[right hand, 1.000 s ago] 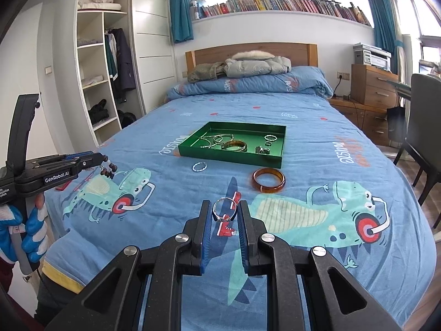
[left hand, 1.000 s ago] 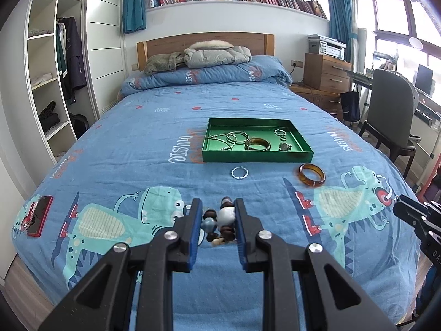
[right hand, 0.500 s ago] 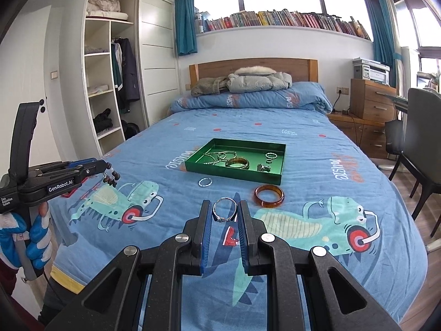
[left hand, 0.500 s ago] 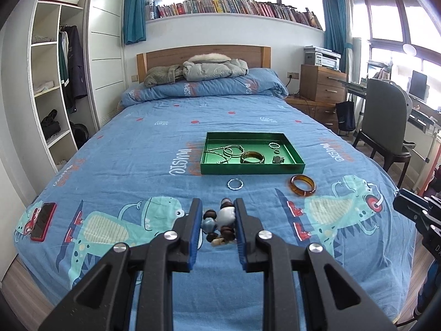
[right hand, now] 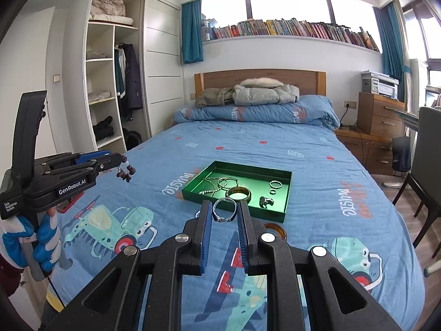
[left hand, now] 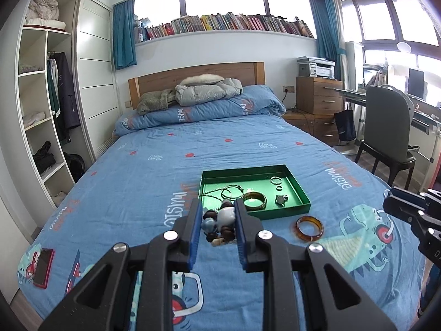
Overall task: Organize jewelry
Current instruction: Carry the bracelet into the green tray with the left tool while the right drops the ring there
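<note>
Two loads are in my claws at once. My left gripper (left hand: pixel 216 222) is clamped on a beaded bracelet (left hand: pixel 219 224), a bunch of dark brown, pale blue and white beads wedged between the blue pads; from the right wrist view the same beads dangle off its tip. My right gripper (right hand: pixel 225 215) is clenched on a thin silver bangle (right hand: pixel 224 210), which stands nearly upright across the gap with a small clasp at its lower edge.

Compared with a second ago both hands have come up off the bedspread (left hand: pixel 154 171) and swung towards the green tray (left hand: pixel 300 193). The tray now sits straight beyond both sets of fingers instead of further up the bed. I take this to mean both pickups are done and I am in the carry to the tray.

Further out, the tray already holds a chain, thin hoops, a wide brown bangle, small rings and a dark charm. An amber bangle (left hand: pixel 309 227) lies on the cover just beside the tray's near right corner, not yet put away.
</note>
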A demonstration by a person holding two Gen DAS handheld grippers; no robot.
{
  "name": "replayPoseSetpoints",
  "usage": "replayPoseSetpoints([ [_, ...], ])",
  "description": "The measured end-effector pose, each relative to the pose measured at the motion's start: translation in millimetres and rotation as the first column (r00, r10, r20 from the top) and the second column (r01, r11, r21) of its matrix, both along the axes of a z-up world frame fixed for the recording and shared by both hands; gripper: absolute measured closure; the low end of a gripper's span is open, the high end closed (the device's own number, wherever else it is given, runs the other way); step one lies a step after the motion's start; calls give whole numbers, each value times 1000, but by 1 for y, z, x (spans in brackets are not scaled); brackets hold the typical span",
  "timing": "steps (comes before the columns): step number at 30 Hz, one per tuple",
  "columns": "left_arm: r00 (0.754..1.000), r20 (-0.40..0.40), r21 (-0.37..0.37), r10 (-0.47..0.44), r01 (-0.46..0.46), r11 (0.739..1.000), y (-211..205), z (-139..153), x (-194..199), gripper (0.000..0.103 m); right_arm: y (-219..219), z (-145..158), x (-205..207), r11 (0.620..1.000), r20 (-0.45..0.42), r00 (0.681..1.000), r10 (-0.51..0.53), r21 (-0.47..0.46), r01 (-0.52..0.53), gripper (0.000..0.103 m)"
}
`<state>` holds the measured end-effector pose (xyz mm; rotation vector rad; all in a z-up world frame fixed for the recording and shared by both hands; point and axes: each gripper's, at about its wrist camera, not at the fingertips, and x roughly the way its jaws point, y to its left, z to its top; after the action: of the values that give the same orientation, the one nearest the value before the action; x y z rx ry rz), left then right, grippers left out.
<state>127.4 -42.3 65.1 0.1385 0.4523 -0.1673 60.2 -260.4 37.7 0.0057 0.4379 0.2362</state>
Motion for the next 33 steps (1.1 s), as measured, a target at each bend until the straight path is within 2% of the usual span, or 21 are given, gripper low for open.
replayPoseSetpoints([
  [5,1000,-9,35,12,-12,999,-10,3,73,82,-7,14,63,1000,8,1000,-7,11,7,85],
  [9,999,-52,48,12,-10,999,-20,-5,143,82,-13,16,129,1000,-8,1000,-21,22,21,85],
  [13,990,-141,52,16,-8,999,-34,-31,217,82,-16,-1,203,999,-65,997,-33,27,35,85],
  [17,970,-245,45,13,-2,999,-44,-69,282,82,-20,-38,280,997,-176,983,-43,49,53,85],
  [22,929,-370,45,18,-2,999,-57,-121,347,82,-19,-94,351,998,-323,945,-45,34,60,85],
  [26,895,-444,65,47,-20,998,-61,-156,381,82,-11,-131,389,999,-434,900,-39,-4,41,85],
  [30,869,-486,106,93,-47,993,-58,-180,396,82,-2,-162,409,999,-544,838,-24,-43,1,85],
  [33,836,-538,99,107,-63,993,-53,-192,401,81,4,-174,411,996,-571,820,-38,-88,-15,85],
])
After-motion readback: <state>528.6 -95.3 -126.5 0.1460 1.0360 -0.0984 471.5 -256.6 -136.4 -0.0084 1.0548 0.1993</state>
